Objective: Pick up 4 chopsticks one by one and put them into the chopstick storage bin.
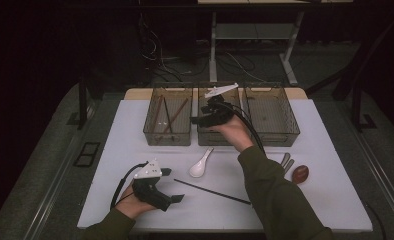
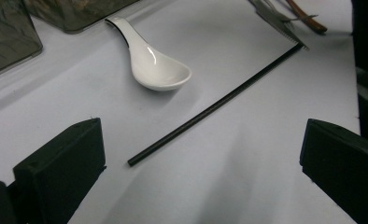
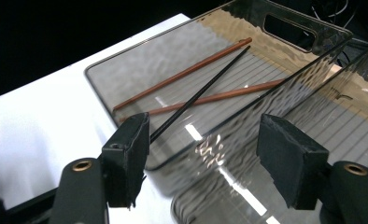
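Left gripper [image 2: 201, 154] spread over black chopstick [image 2: 210, 108]: light, stiff, slick, apt to roll; best pinched mid-length, squarely across.

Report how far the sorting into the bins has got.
Done: three chopsticks lie in the left bin. In hand: nothing; the right gripper hangs open above the bins, the left gripper open over the black chopstick. Left: that chopstick, white spoon, utensils at right.

On my bench [image 1: 335, 200] a white spoon [image 1: 200, 167] lies at the frame's centre, a brown spoon [image 1: 300, 174] at right, an empty bin [image 1: 271, 116] at upper right.
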